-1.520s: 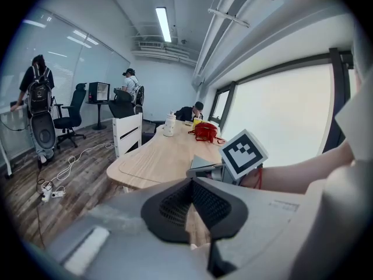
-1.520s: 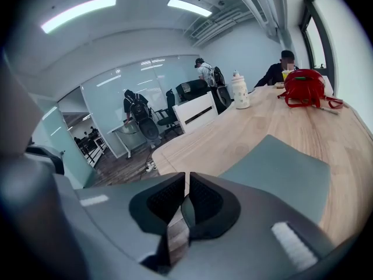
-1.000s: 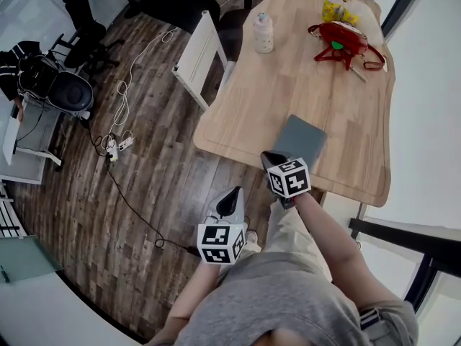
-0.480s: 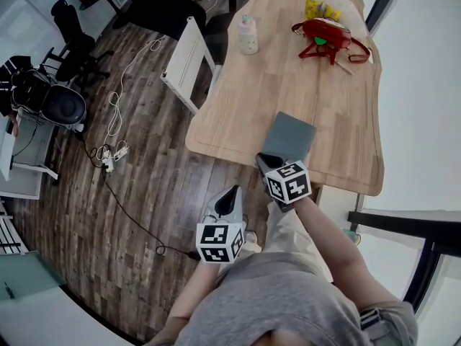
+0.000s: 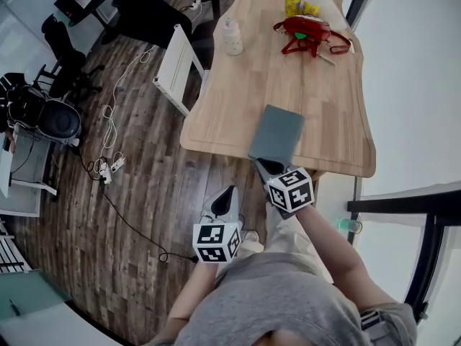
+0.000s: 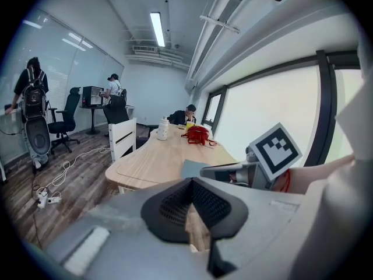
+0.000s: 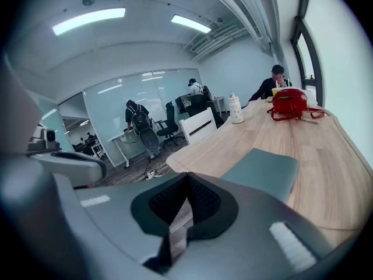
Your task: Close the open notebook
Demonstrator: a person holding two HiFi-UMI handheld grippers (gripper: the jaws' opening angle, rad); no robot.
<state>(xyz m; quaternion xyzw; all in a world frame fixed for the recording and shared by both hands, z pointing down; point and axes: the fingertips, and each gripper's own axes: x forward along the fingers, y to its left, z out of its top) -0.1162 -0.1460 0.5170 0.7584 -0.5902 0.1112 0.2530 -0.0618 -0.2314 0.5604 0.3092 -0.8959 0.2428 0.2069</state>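
The grey-green notebook (image 5: 277, 132) lies flat with its cover down on the wooden table (image 5: 238, 99), close to the near edge. It also shows in the right gripper view as the notebook (image 7: 262, 171), just ahead and to the right. My right gripper (image 5: 261, 166) hovers at the notebook's near edge, shut and empty; its jaws meet in its own view (image 7: 186, 177). My left gripper (image 5: 226, 197) hangs over the floor off the table's edge, shut with nothing held, tips together (image 6: 191, 181). The left gripper view catches a corner of the notebook (image 6: 192, 168).
A red bag (image 5: 308, 31) and a white bottle (image 5: 232, 36) stand at the table's far end, with yellow items behind. A white chair (image 5: 173, 67) stands at the table's left. Cables and a power strip (image 5: 108, 166) lie on the wood floor. People stand and sit farther off.
Both grippers have risen a little, the right one more, drawing back off the notebook's near edge. The head view has swung so the table sits higher in the picture.
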